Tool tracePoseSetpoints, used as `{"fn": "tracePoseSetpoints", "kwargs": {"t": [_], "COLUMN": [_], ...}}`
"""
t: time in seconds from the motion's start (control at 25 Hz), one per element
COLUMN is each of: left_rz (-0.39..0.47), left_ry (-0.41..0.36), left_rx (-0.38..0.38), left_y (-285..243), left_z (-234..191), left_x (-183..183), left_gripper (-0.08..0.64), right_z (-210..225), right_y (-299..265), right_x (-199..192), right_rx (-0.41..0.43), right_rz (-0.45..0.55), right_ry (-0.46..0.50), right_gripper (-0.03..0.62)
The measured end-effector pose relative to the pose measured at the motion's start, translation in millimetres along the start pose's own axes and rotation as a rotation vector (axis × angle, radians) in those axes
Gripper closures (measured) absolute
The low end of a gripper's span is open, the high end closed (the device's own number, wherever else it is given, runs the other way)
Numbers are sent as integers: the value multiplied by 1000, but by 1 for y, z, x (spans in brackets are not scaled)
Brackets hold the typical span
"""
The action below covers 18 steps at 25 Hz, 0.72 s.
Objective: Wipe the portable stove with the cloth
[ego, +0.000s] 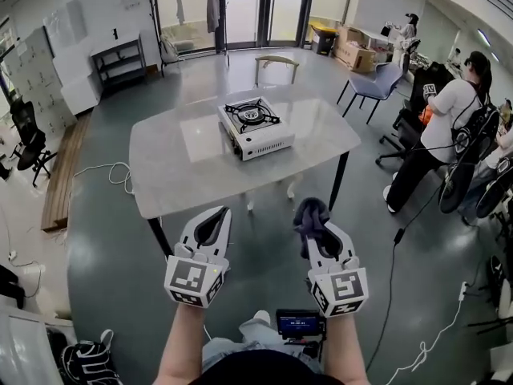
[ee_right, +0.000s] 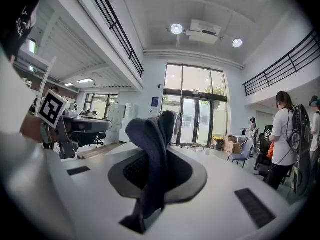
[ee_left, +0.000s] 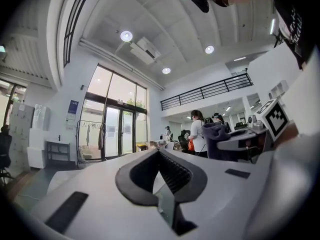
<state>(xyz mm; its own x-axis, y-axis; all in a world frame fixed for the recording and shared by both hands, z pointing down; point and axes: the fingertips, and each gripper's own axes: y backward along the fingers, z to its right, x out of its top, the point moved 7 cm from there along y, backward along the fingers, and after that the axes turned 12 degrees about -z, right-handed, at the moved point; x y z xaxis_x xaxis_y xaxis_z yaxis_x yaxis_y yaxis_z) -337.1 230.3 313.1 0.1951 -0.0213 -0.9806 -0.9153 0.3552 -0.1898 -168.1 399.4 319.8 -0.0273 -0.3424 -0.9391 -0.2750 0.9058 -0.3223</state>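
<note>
Right gripper [ego: 323,233] clamped on dark cloth [ee_right: 150,149], bunch poking past jaws as wiping pad. My left gripper [ego: 212,225] closed, empty, spare alongside. Portable stove [ego: 255,127] mid-tabletop [ego: 176,167], well ahead, untouched.

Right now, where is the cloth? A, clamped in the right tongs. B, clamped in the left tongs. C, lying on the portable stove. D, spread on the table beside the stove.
A: the right gripper view shows the dark cloth pinched in the right tongs, while the left tongs are shut on nothing and the portable stove on the table has no cloth on it.
</note>
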Motion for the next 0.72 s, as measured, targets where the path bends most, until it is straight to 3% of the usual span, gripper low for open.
{"fn": "tracePoseSetpoints", "kwargs": {"t": [0.28, 0.72], "left_rz": [-31, -37], "left_ry": [19, 24], "left_rx": [16, 27], "left_y": [-37, -103], "left_z": [8, -17], "left_x": [1, 0], "left_gripper": [549, 549], "right_z": [37, 69], "right_y": [-23, -78], "right_x": [4, 0], "right_rx": [32, 49], "right_rz": [-14, -37], "right_ry": [-13, -21], "right_gripper": [525, 525]}}
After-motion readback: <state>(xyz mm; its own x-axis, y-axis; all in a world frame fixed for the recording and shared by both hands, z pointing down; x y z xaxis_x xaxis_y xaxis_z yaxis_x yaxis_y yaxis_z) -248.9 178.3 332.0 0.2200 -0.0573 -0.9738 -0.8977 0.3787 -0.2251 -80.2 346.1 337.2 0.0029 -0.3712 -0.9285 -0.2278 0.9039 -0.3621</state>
